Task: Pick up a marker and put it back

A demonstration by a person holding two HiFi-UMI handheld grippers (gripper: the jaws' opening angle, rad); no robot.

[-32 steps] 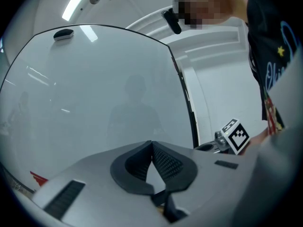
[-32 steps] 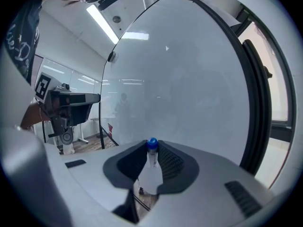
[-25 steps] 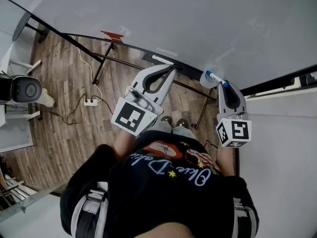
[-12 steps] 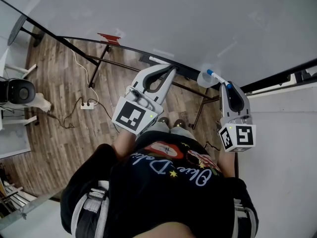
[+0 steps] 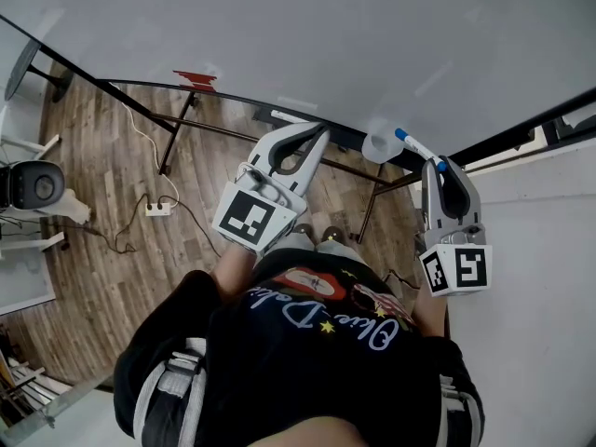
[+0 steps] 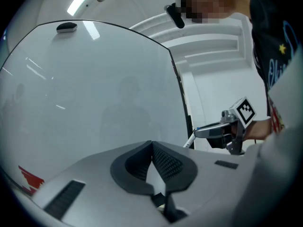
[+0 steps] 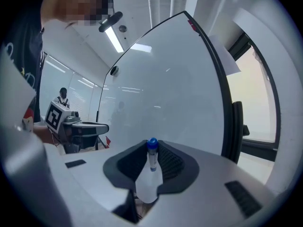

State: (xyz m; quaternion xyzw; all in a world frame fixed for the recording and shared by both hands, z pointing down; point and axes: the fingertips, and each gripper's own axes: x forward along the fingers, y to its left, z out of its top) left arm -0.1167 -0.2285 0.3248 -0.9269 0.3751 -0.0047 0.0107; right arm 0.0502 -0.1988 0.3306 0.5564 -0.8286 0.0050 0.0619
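Red, a small mark (image 5: 196, 76) sits on the whiteboard (image 5: 372, 35) at its lower edge, toward the left. Right of it the grey left gripper (image 5: 315, 133) points about level at the board, above that lower edge; its dark pads (image 6: 165, 162) meet at the tips and hold nothing. Further right, by the board's lower right corner, the right gripper (image 5: 438, 168) has its jaws partly closed on a white marker (image 5: 416, 147), pinched across the barrel. The blue cap (image 7: 152, 144) pokes out past the fingertips toward the board. I cannot tell whether it touches the surface.
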